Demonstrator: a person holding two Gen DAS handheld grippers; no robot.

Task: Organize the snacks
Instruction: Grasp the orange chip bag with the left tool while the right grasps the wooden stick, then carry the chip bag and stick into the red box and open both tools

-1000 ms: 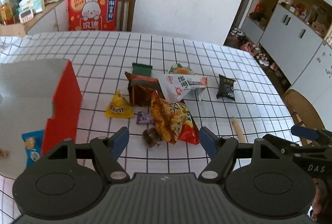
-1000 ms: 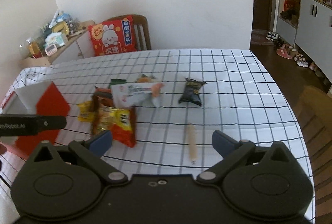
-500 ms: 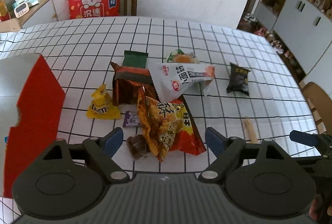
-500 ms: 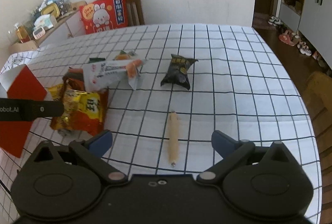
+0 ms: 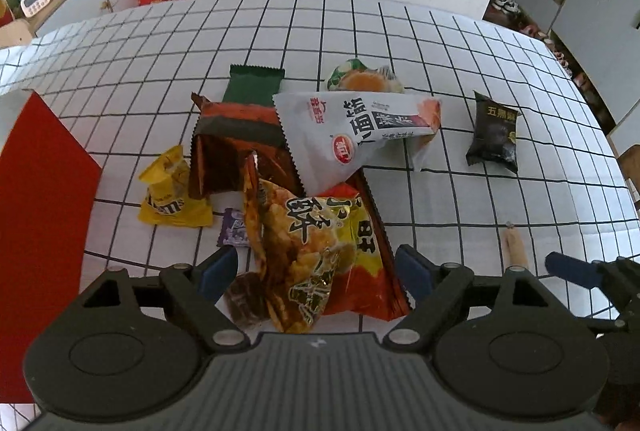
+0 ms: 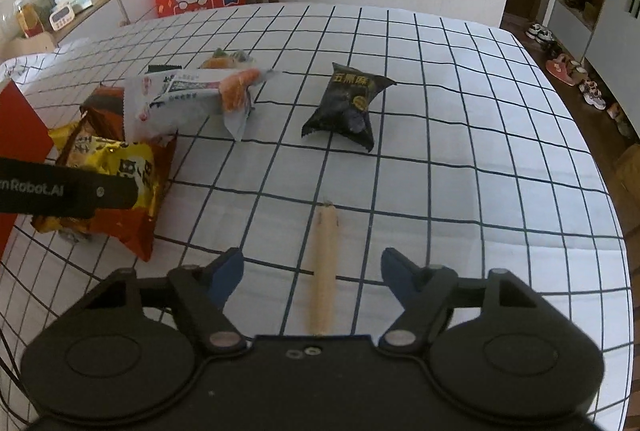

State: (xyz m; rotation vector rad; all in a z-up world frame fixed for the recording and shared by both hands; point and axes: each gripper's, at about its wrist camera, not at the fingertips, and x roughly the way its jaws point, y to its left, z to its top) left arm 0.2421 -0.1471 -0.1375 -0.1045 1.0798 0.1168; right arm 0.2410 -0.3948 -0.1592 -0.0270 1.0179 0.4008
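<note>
Closing around the thin sausage stick [image 6: 323, 267] lying untouched between its blue tips, the right gripper [image 6: 312, 271] could roll it aside, while the wide-open left gripper [image 5: 316, 269], straddling the crinkly chip bag [image 5: 320, 247], may snag neighbouring packets.
</note>
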